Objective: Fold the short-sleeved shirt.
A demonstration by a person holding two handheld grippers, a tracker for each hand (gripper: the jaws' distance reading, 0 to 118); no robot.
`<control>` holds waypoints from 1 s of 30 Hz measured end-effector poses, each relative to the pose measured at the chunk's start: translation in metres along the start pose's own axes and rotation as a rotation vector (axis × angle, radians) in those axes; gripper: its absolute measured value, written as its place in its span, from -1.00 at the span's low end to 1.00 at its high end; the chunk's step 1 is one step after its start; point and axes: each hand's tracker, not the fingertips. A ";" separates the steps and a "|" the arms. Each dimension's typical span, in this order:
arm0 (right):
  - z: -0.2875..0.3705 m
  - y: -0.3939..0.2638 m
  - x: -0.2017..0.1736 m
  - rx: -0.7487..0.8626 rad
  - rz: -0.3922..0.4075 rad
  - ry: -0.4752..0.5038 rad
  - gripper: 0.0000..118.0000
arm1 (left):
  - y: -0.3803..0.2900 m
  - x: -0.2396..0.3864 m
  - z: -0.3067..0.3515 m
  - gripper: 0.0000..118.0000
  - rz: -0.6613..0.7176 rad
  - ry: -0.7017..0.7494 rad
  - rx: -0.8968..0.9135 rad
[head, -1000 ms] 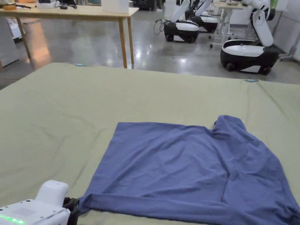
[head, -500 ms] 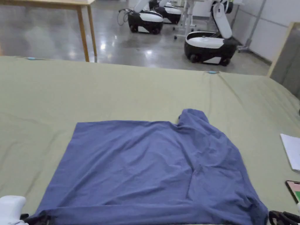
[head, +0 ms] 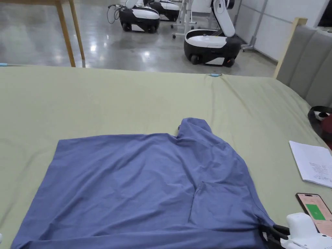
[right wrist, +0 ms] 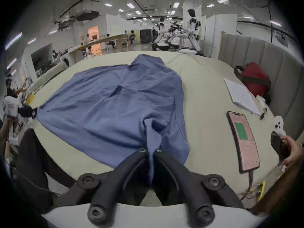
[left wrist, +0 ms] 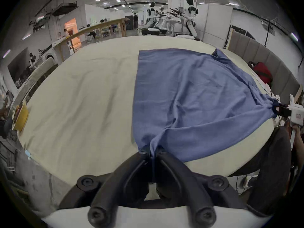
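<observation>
We've swung our head right vs a sec ago. The shirt (head: pixel 146 184) itself looks the same as before, flat on the bed (head: pixel 97 97), near edge doubled over. The left tool (left wrist: pixel 152 152) has slid out past the frame edge in the head view, and the right tool (head: pixel 270 235) has come in at the bottom right.

Both tools are clenched on the shirt. In the left gripper view the jaws pinch the near left corner; in the right gripper view the right tool (right wrist: pixel 151 150) pinches the near right corner, cloth bunched between the jaws.

So both near corners are secured. We reckon we're early on, set to carry that near edge over toward the far side w/ the collar.

Around us: a phone (head: pixel 313 210) and notebook (head: pixel 311 163) sit just right of the shirt, a red bag (right wrist: pixel 254 80) by the headboard (head: pixel 304 74). The phone is close to the right tool, so swing wide and we could clip it. The far bed is free for the fold.
</observation>
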 end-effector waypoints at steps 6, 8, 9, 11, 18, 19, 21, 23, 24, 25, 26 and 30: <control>0.034 0.031 0.019 0.058 -0.101 0.021 -0.94 | 0.022 -0.003 0.028 -0.98 -0.028 0.012 0.046; 0.041 0.053 0.020 0.074 -0.094 0.027 -0.94 | 0.042 -0.002 0.038 -0.98 -0.075 0.030 0.092; 0.044 0.063 0.016 0.086 -0.086 0.018 -0.94 | 0.052 -0.002 0.040 -0.98 -0.083 0.027 0.089; 0.042 0.090 0.015 0.088 -0.081 0.015 -0.94 | 0.075 -0.003 0.040 -0.98 -0.106 0.030 0.109; -0.031 0.166 0.005 0.013 0.035 -0.058 -0.94 | 0.163 -0.005 -0.035 -0.98 -0.196 0.058 -0.013; -0.052 0.172 0.005 -0.022 0.031 -0.065 -0.94 | 0.173 -0.005 -0.056 -0.98 -0.188 0.056 -0.062; -0.082 0.175 0.010 -0.080 0.015 -0.076 -0.94 | 0.183 -0.007 -0.085 -0.98 -0.155 0.037 -0.123; -0.105 0.172 0.013 -0.124 -0.006 -0.067 -0.94 | 0.186 -0.008 -0.105 -0.98 -0.139 0.022 -0.162; -0.113 0.170 0.014 -0.140 -0.023 -0.069 -0.94 | 0.185 -0.008 -0.110 -0.98 -0.135 0.008 -0.151; -0.120 0.168 0.023 -0.150 -0.038 -0.062 -0.93 | 0.185 -0.009 -0.111 -0.91 -0.125 0.003 -0.143; -0.119 0.166 0.027 -0.143 -0.048 -0.052 -0.81 | 0.184 -0.009 -0.108 -0.67 -0.111 0.005 -0.123; -0.076 0.149 0.028 -0.054 -0.050 -0.020 0.84 | 0.158 0.000 -0.055 0.92 -0.111 0.006 0.127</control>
